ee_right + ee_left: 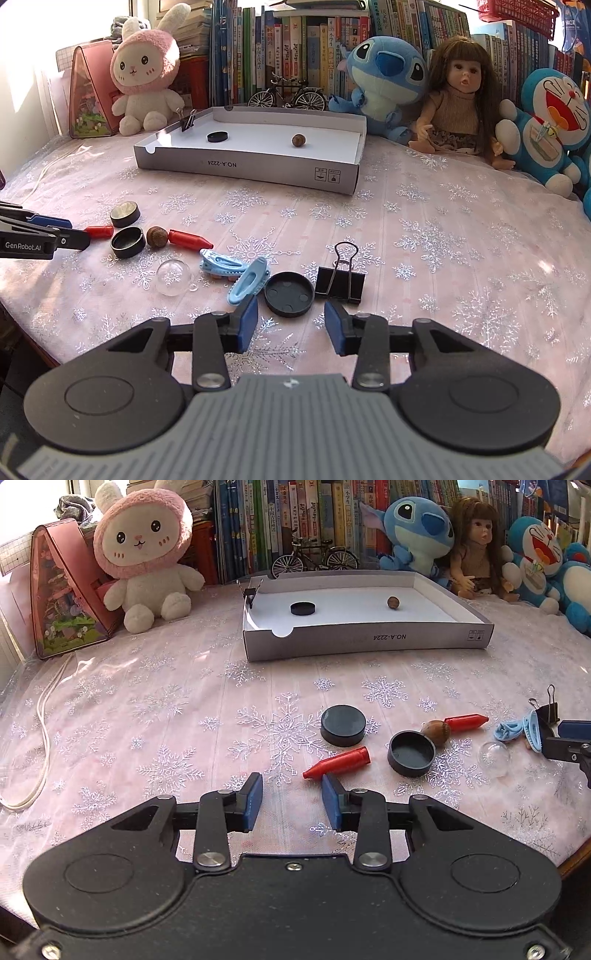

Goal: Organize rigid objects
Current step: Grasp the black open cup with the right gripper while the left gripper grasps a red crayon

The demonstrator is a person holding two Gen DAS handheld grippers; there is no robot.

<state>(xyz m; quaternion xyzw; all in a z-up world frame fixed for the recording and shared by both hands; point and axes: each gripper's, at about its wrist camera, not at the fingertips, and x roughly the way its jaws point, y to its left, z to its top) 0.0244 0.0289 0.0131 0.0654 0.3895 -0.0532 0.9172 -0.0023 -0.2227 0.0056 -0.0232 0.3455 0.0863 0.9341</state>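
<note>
1. Box (258,173): white, shallow, at the back of the counter (443,229). Already holds a black cap (217,137), a nut (298,140) and a binder clip (188,121) on its left wall. Judged as sorted.
2. Left tongs (291,797): spread apart, grasping nothing, low over the cloth. The tip of a red cone (337,763) lies just ahead of the right pad.
3. Right tongs (291,320): spread apart, grasping nothing. An upturned black lid (289,294) sits just ahead of the gap.
4. Loose near the left tongs: a solid black cap (343,725), an open cap (411,753), a second nut (436,732) touching a second red cone (466,723).
5. Loose near the right tongs: two blue hair clips (236,273), a clear dome (173,277), a large binder clip (341,280).
6. Progress: early. Three items are in the box; about ten remain on the counter, well apart from it.
7. Likely next: each pair of tongs seems set to take the piece nearest it, the cone on the left and the lid on the right.
</note>
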